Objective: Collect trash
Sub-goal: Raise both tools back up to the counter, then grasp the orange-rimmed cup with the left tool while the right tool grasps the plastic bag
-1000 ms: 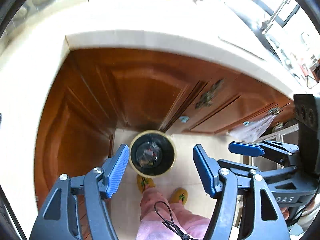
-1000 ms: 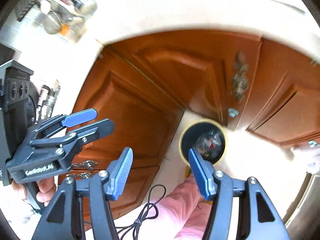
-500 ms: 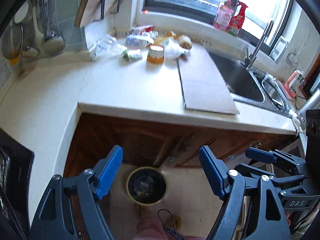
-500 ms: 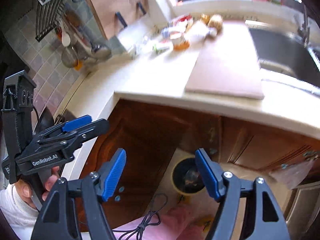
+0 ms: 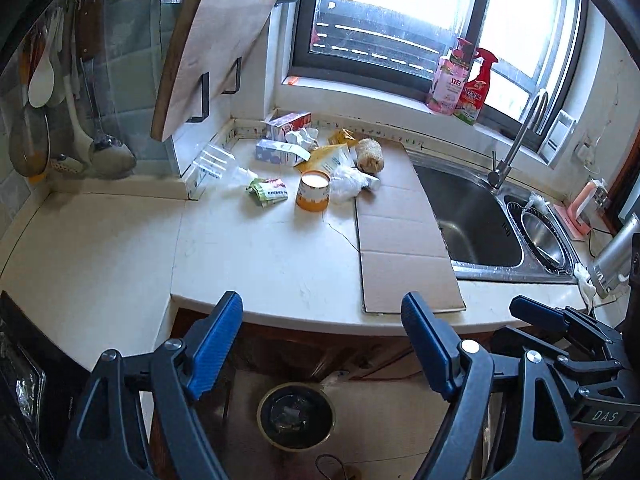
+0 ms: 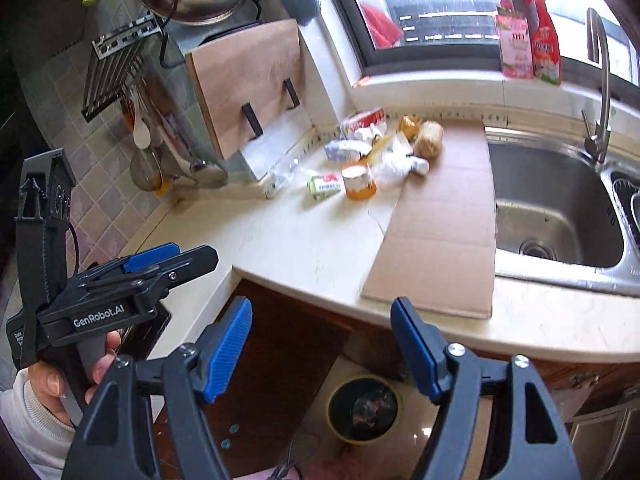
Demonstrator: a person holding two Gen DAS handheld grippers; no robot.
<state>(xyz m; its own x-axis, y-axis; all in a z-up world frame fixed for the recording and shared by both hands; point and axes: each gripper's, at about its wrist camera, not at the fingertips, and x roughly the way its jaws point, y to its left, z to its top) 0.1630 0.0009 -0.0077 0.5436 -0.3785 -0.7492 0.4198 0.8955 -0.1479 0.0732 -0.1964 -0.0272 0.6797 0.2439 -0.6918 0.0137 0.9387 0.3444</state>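
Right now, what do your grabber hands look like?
Each gripper is a black plastic clamp with two blue ribbed pads and silver screws. The left gripper reads GenRobot.AI in white on its side, and a hand in a white sleeve grips its handle. The right gripper matches; its side shows the letters DAS. A thin black cable dangles below.

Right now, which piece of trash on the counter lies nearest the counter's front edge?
The orange paper cup, standing upright; the green packet sits just left, everything else farther back.
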